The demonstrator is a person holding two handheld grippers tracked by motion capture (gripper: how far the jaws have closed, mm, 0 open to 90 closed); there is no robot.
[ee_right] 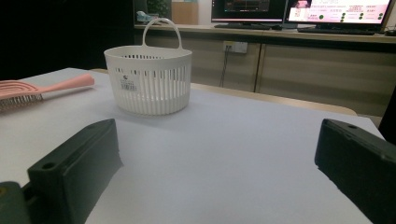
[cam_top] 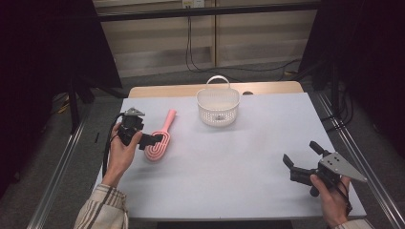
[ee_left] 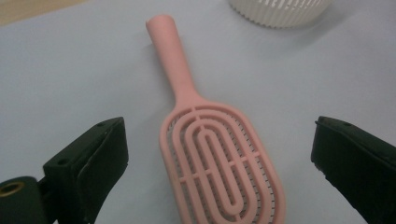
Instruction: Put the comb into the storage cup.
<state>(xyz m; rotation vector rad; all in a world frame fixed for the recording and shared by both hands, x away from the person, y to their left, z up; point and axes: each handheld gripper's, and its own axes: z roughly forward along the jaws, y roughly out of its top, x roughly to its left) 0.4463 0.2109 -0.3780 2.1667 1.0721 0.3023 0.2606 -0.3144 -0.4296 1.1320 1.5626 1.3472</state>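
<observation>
A pink vented hairbrush (cam_top: 167,123) lies flat on the pale sheet, left of centre, with its handle pointing away toward the far edge. My left gripper (cam_top: 154,140) is open, its jaws standing either side of the brush head (ee_left: 224,163) without touching it. A white slotted basket (cam_top: 218,109) with a hoop handle stands upright at the far middle. Near the front right corner my right gripper (cam_top: 301,152) is open and holds nothing. It faces the basket (ee_right: 148,79), with the brush (ee_right: 42,88) off to its left.
The pale sheet (cam_top: 248,152) covers the table, and a strip of bare wood (cam_top: 267,88) shows along the far edge. Metal rails (cam_top: 57,186) run down both sides. Cables (cam_top: 200,67) trail on the floor behind. Monitors (ee_right: 299,9) sit on a counter beyond.
</observation>
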